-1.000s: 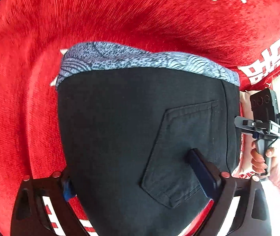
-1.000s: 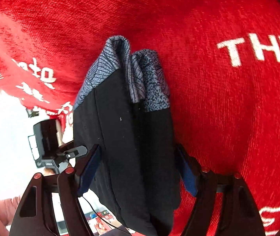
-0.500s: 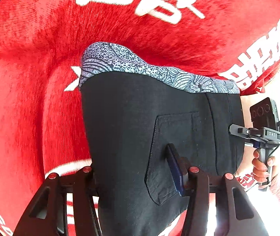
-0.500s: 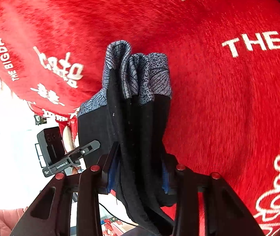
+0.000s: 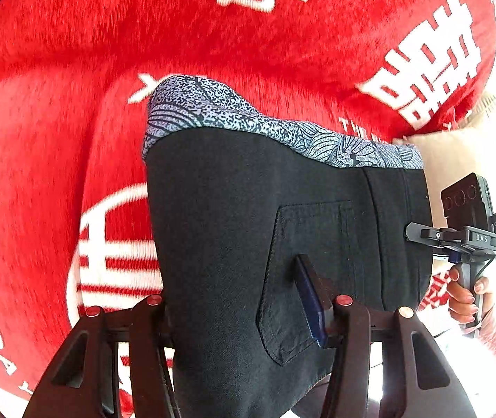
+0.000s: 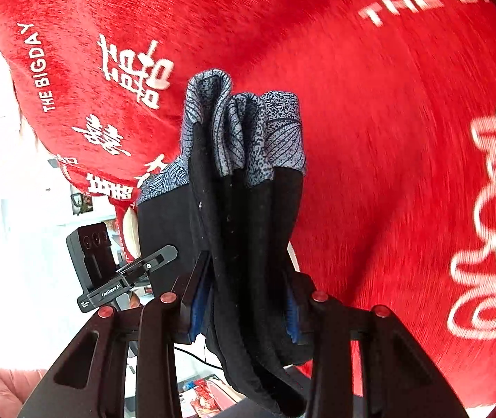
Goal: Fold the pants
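You had the black pants (image 5: 234,230) hanging in the air above the red printed blanket (image 5: 73,69), pinched at the near end by both tongs. The left gripper (image 5: 244,310) was clamped on a wide, flat span of cloth next to the back pocket (image 5: 303,278). Its blue-padded finger (image 5: 312,299) pressed on the pocket face, and the other one was hidden behind the fabric. The right gripper (image 6: 244,299) was clamped on a thick, bunched stack of layers.

The patterned grey cuff band (image 5: 248,118) hung at the far end, apparently just clear of the blanket. On the right side it fell in loose pleats (image 6: 241,129).

The cloth looked soft, limp and light, so it likely followed whatever you did and kept no shape of its own. The matte weave seemed unlikely to slip. The bunched right stack could have shed an inner layer, though. Taking hold near the outer edges, through all layers, probably kept the fold square. Your right hand (image 5: 467,296) showed at the far right of the left view.
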